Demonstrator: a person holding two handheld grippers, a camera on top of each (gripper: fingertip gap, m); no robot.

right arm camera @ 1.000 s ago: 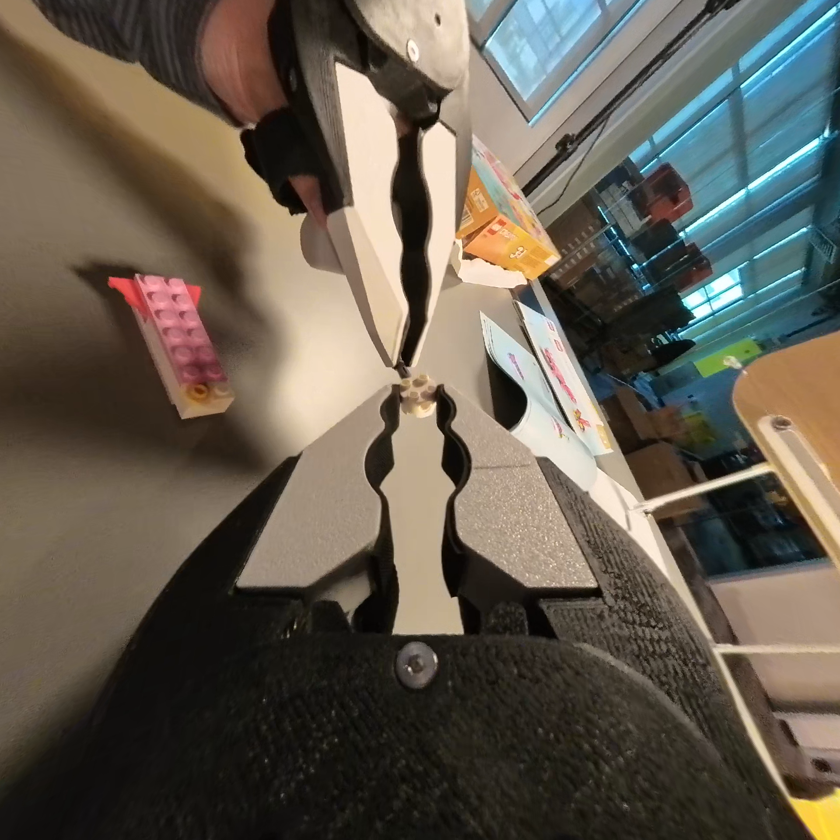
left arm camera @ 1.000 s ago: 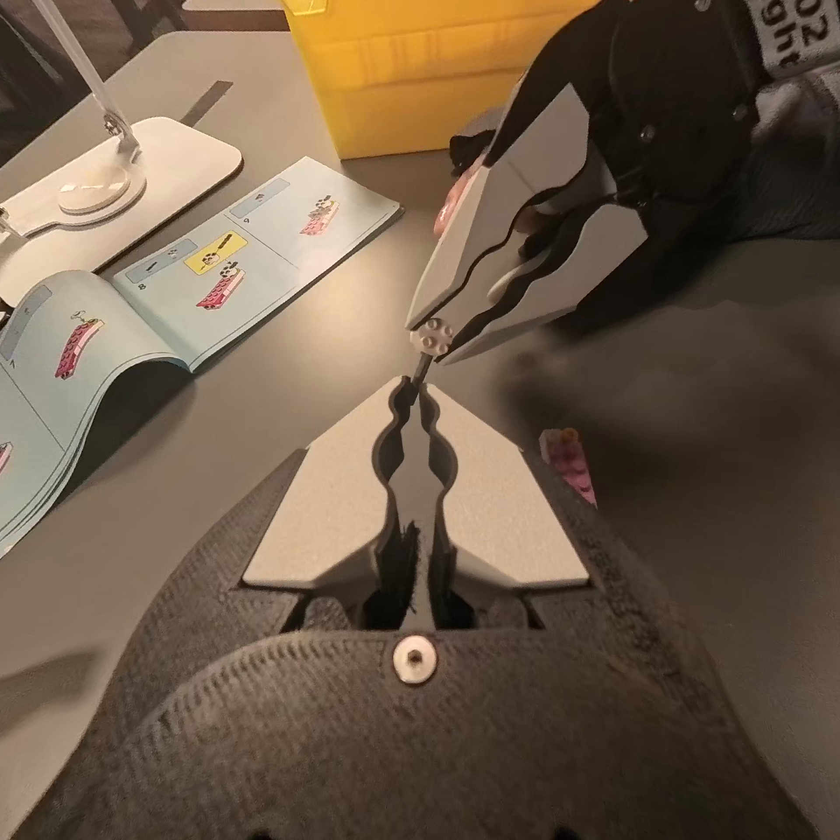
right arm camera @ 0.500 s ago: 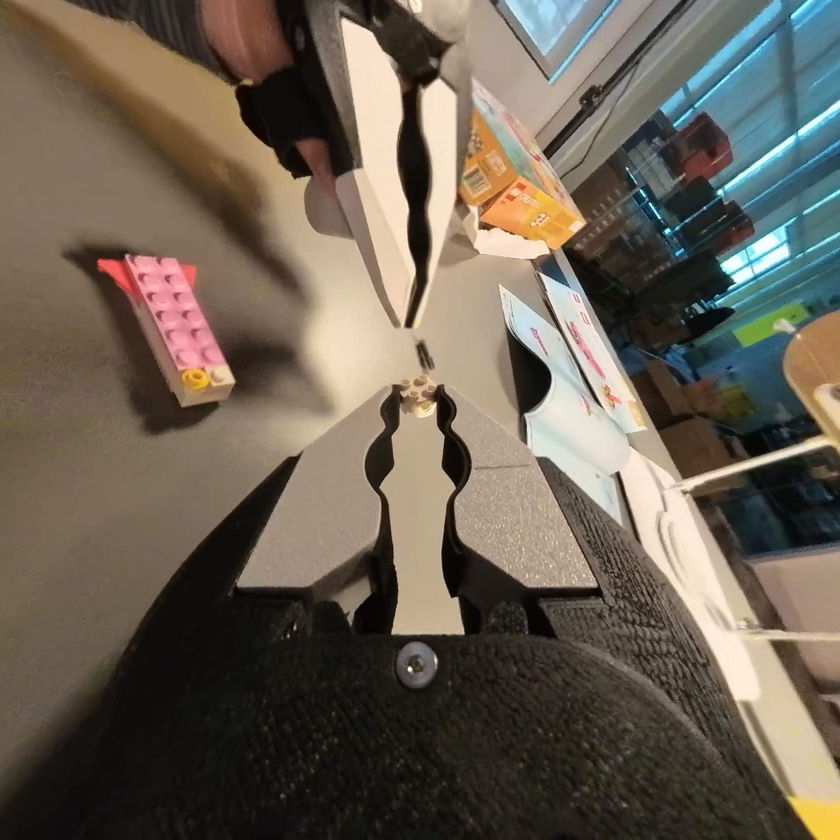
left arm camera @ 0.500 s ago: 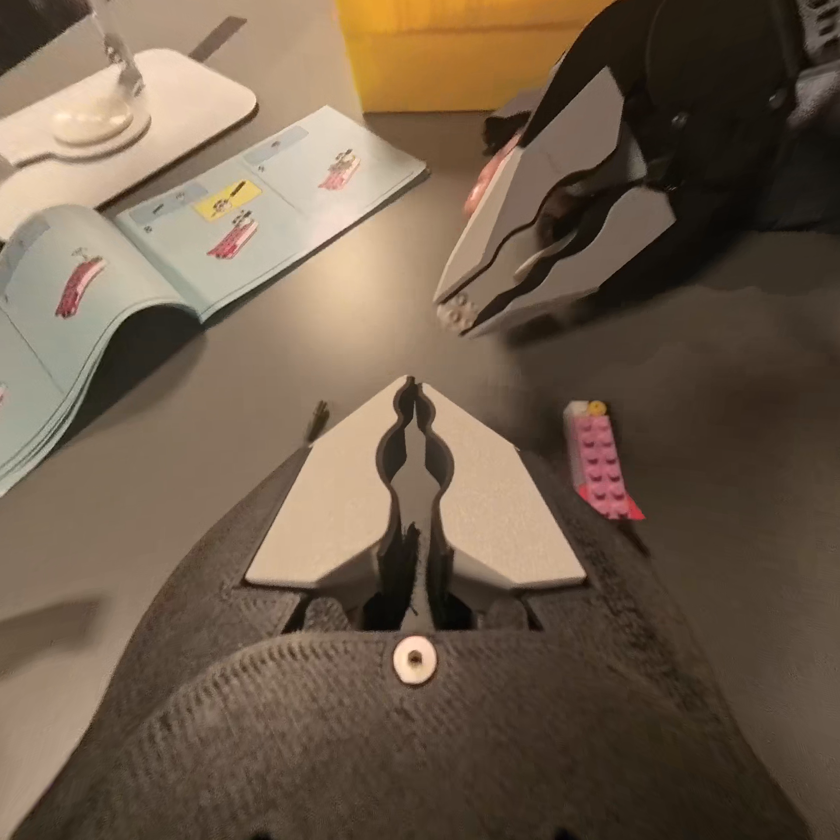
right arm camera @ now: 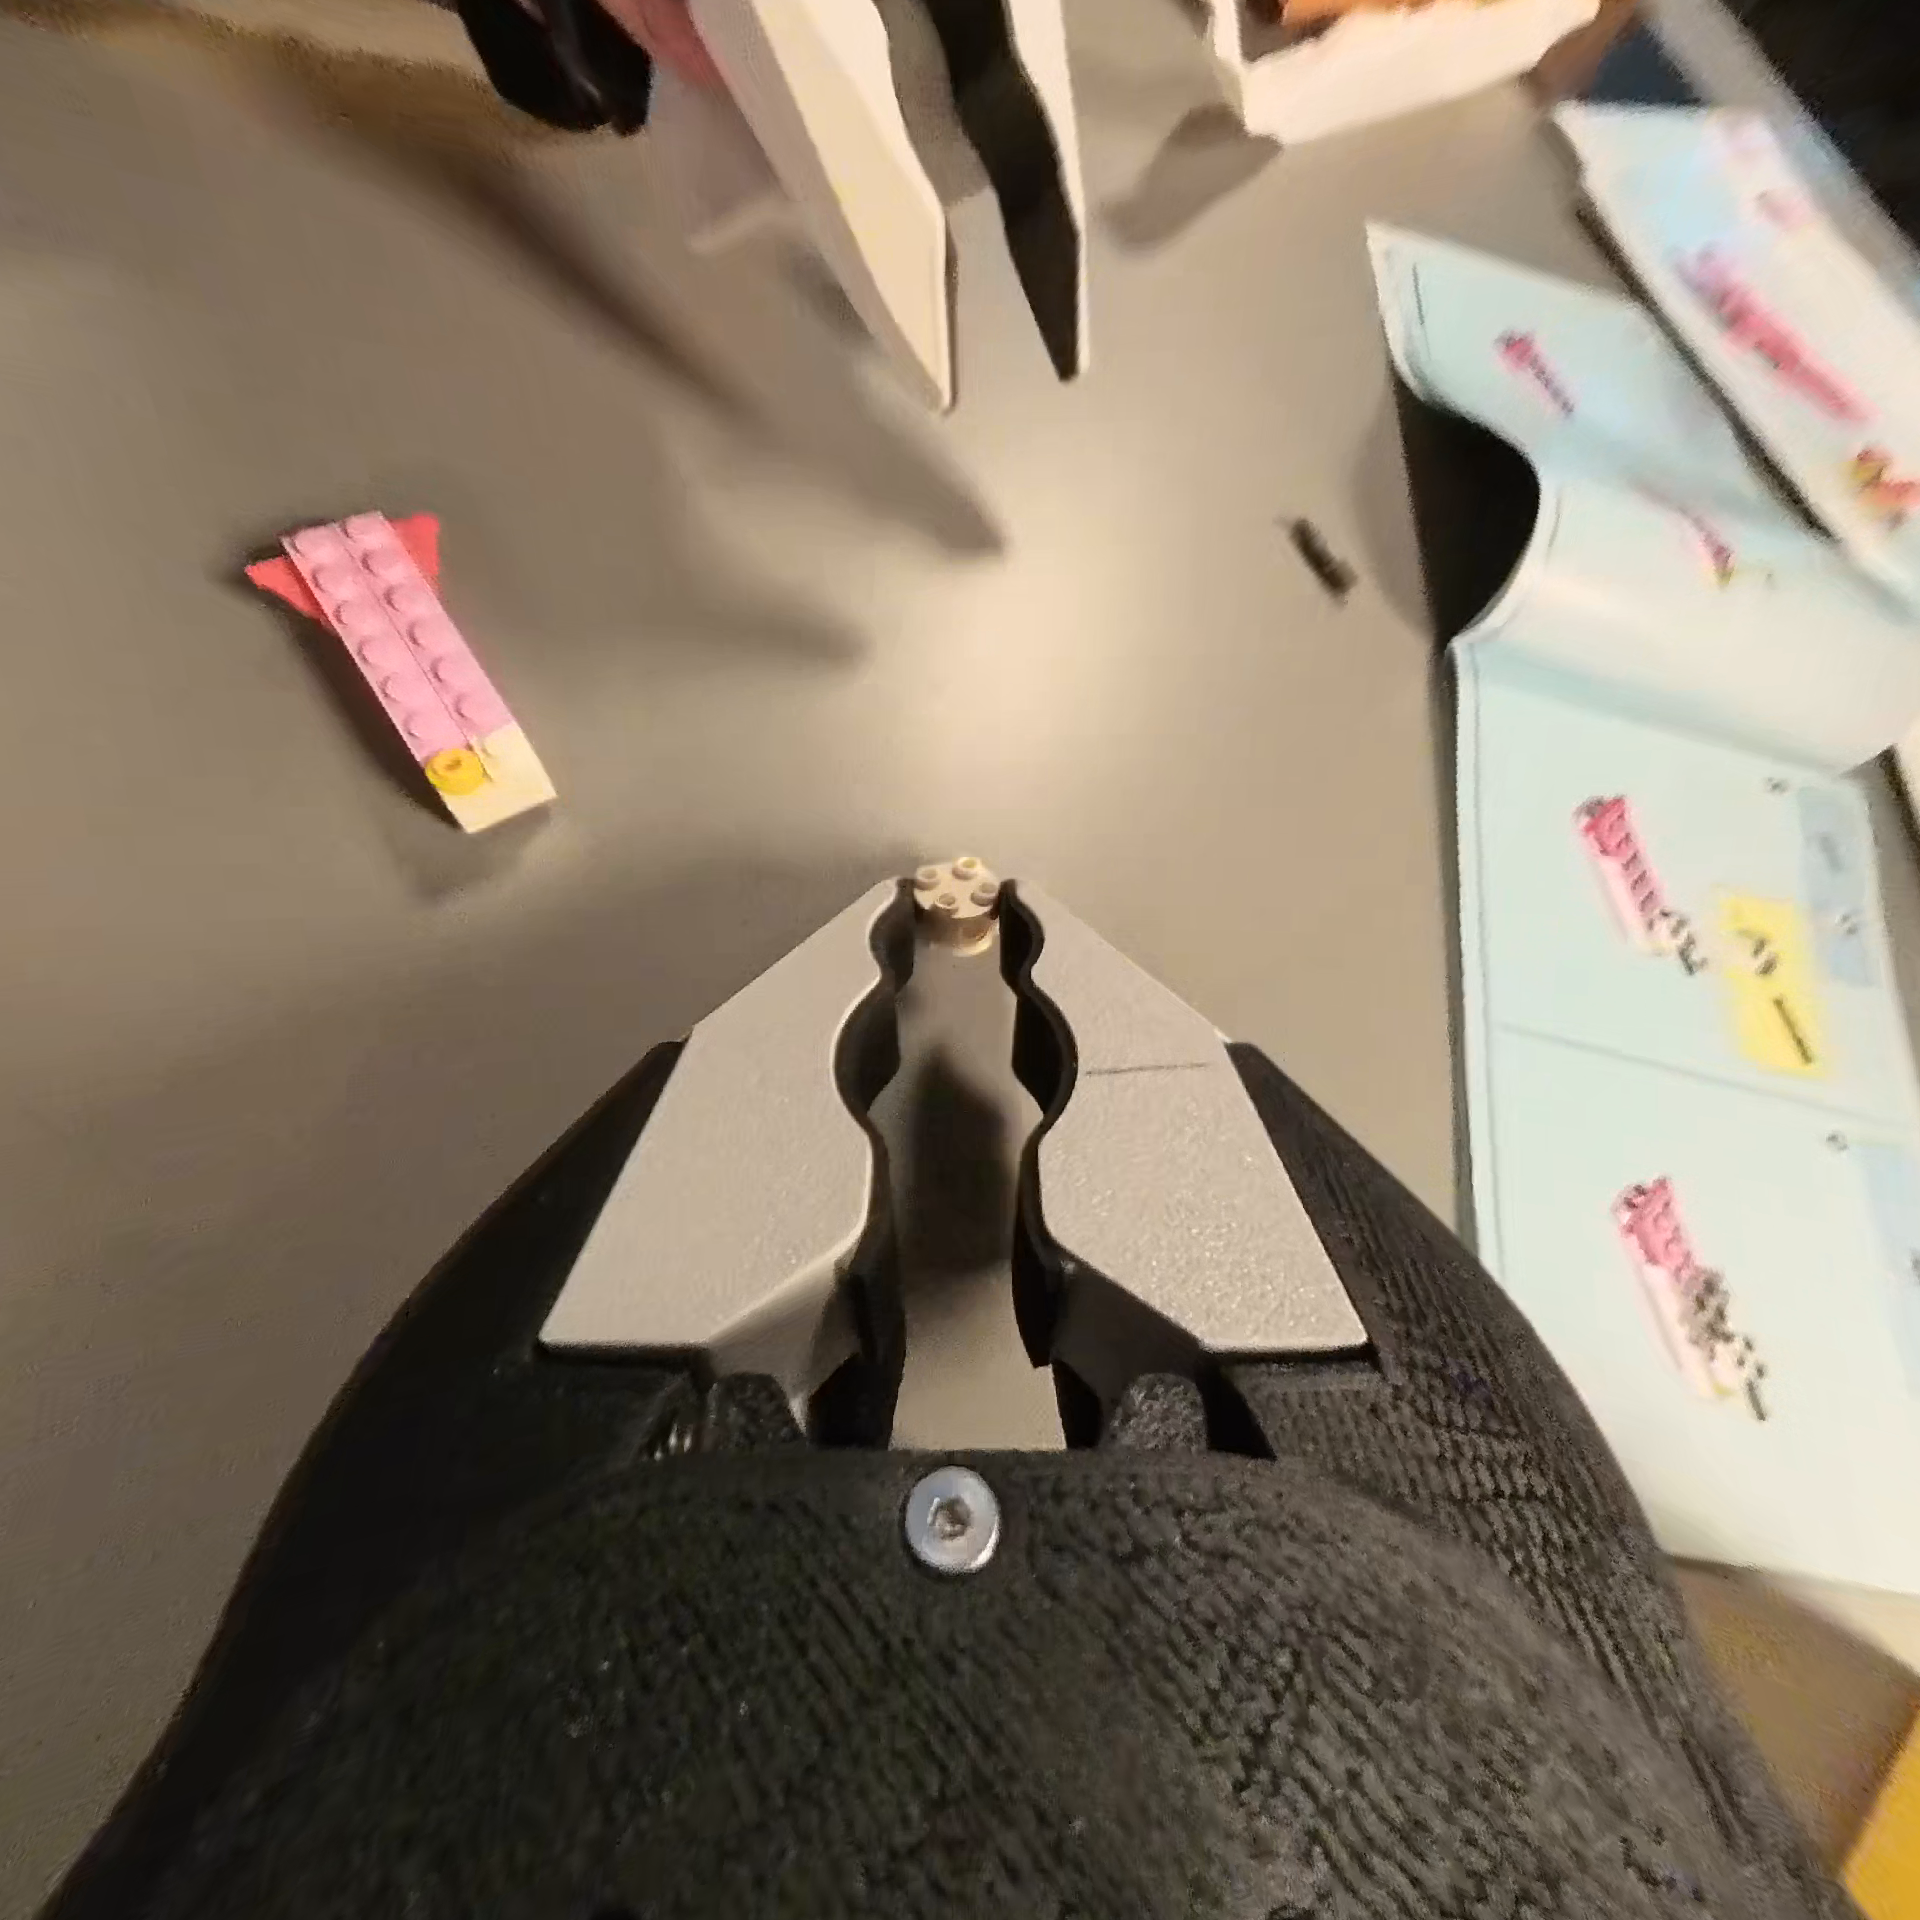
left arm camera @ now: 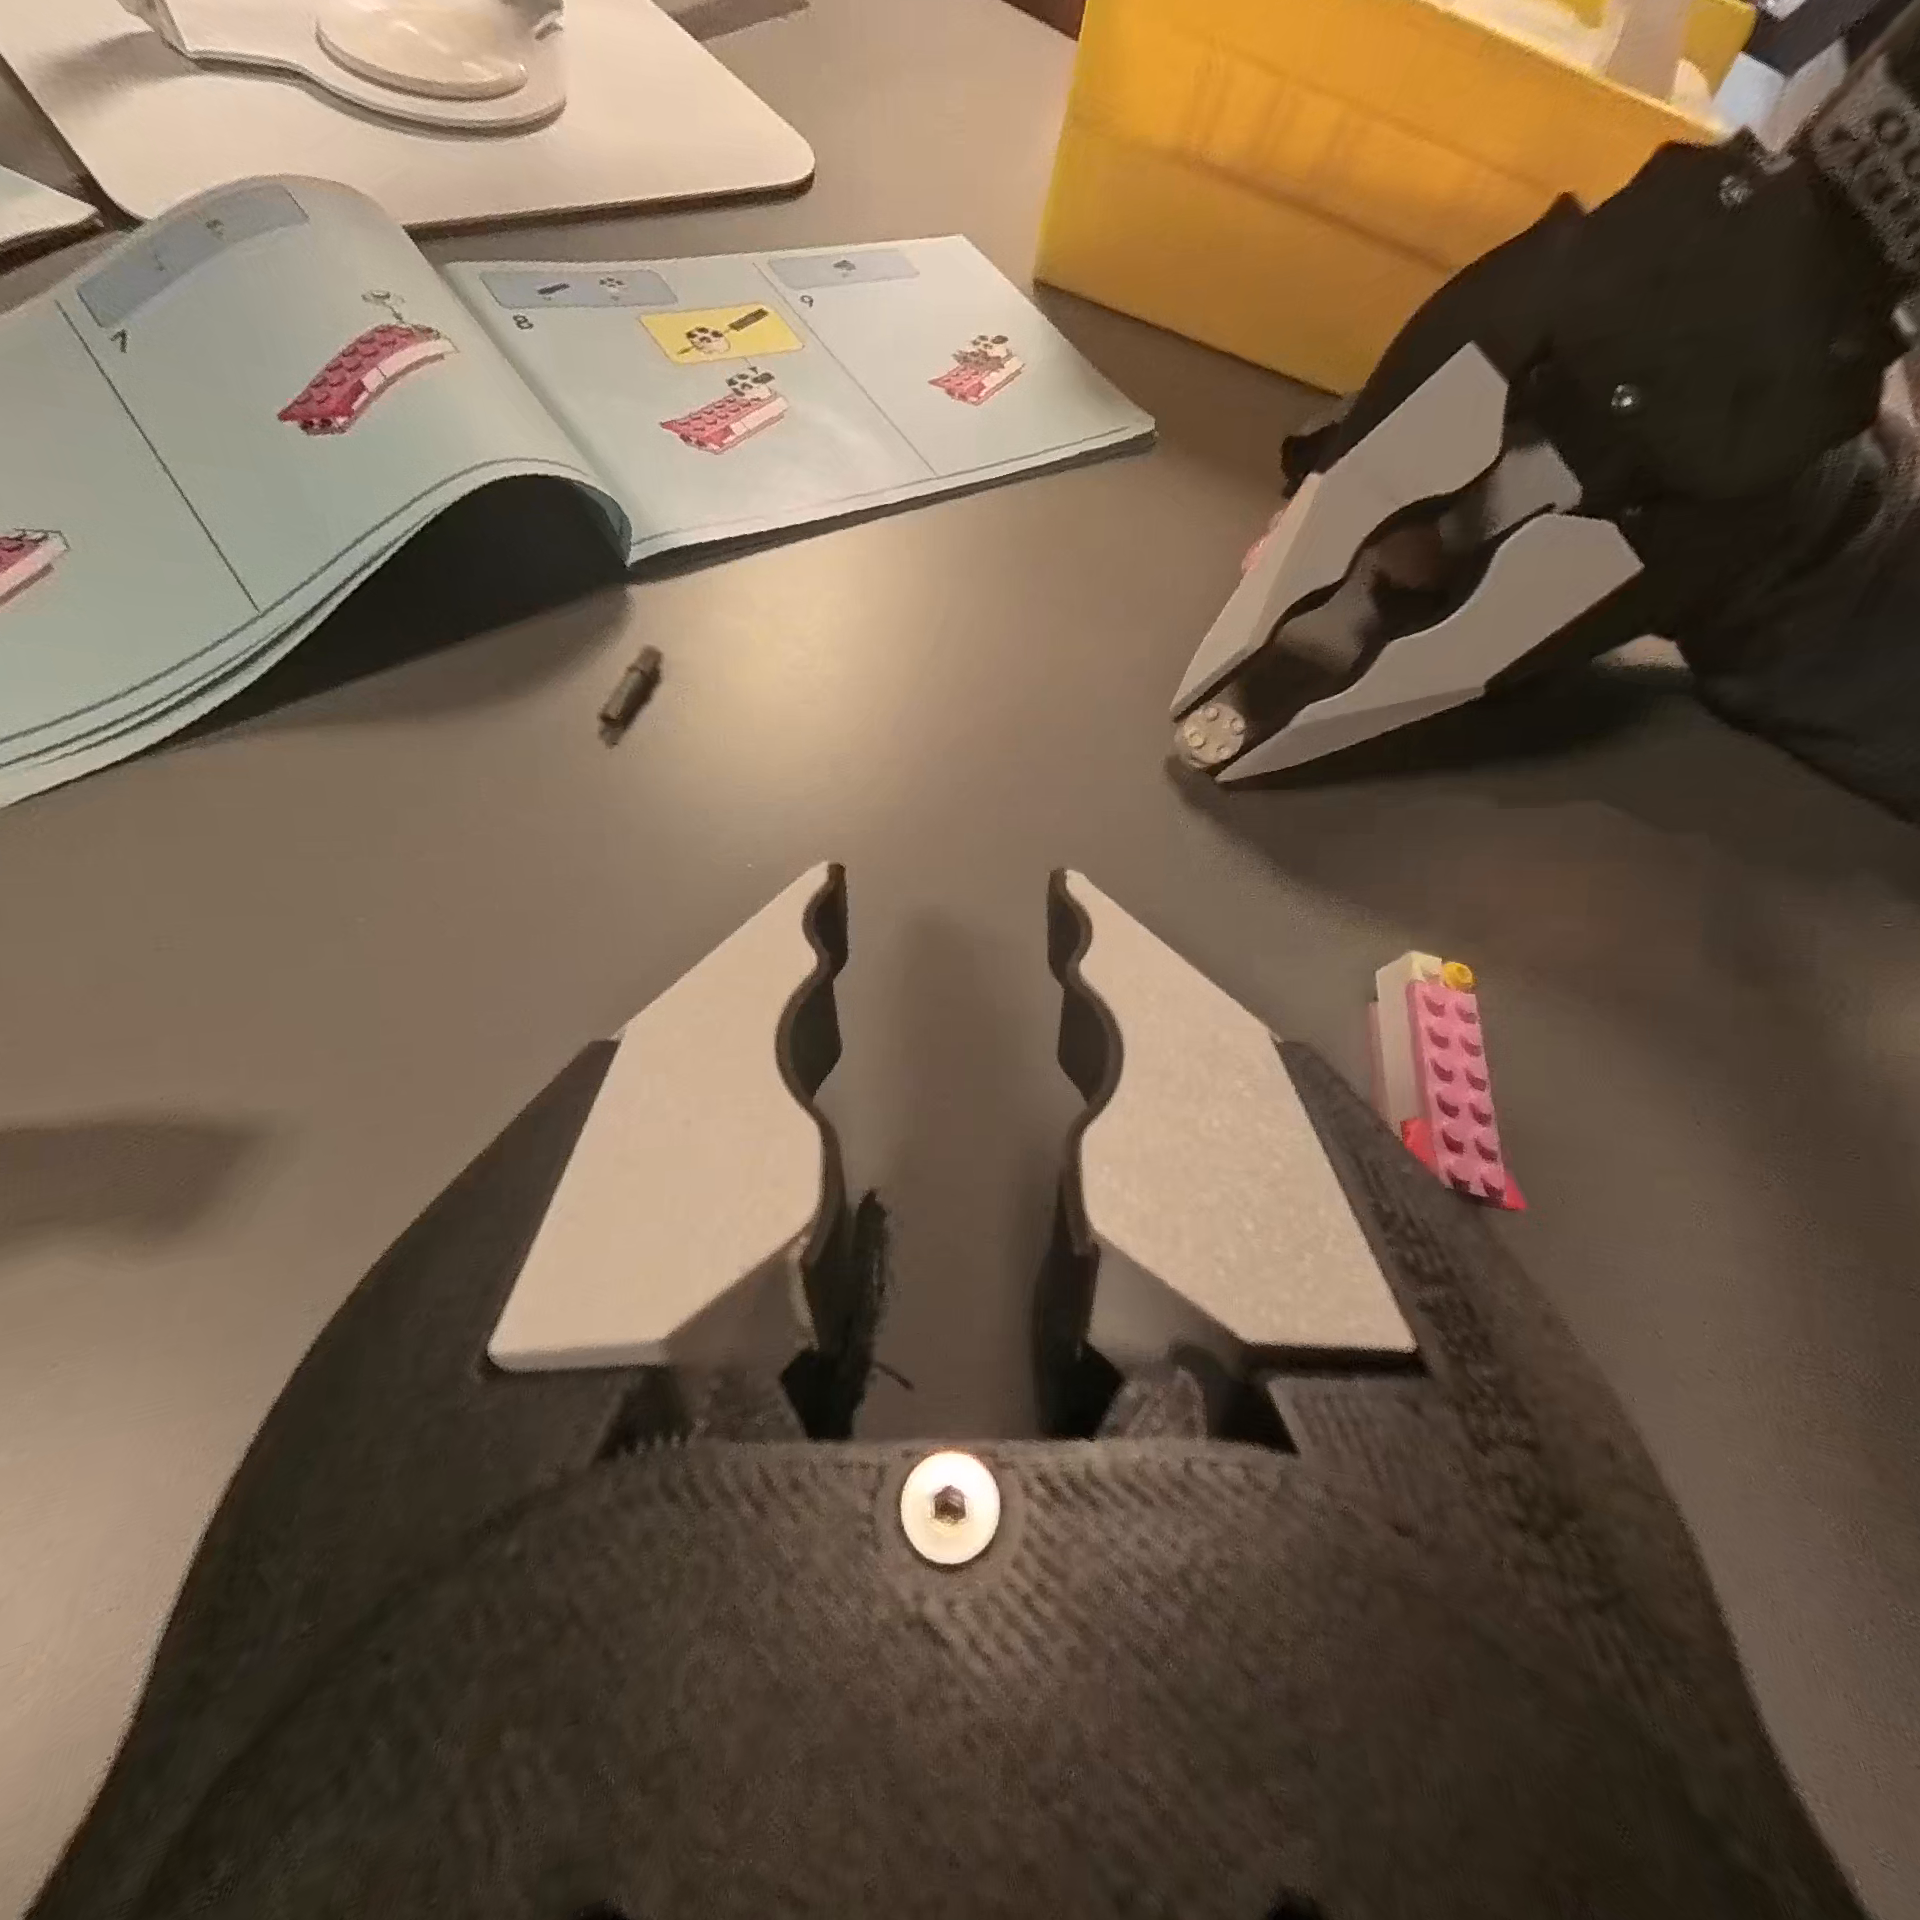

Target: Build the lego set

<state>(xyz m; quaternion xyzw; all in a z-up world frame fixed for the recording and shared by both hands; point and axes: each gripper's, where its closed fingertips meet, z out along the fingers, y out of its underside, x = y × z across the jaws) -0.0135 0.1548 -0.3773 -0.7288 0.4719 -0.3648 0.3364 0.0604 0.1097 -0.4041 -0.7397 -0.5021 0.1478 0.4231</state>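
Observation:
My left gripper (left arm camera: 945, 883) is open and empty above the grey table (left arm camera: 312, 935). A small black pin (left arm camera: 629, 681) lies on the table ahead of it, near the open booklet (left arm camera: 468, 416); the pin also shows in the right wrist view (right arm camera: 1320, 556). My right gripper (right arm camera: 956, 894) is shut on a small round beige brick (right arm camera: 958, 909) at its fingertips; in the left wrist view that gripper (left arm camera: 1210, 743) holds the brick (left arm camera: 1210, 732) low over the table. A pink and white brick assembly (left arm camera: 1439, 1091) with a yellow stud lies right of my left gripper, and shows in the right wrist view (right arm camera: 405, 665).
A yellow box (left arm camera: 1299, 177) stands at the back right. A white lamp base (left arm camera: 416, 94) sits behind the booklet. In the right wrist view the booklet (right arm camera: 1683, 831) lies to the right and a boxed set (right arm camera: 1382, 52) at the top.
The black pin left my left gripper's shut tips and dropped onto the table. My left gripper pulled back and opened. My right gripper kept the round brick and moved lower.

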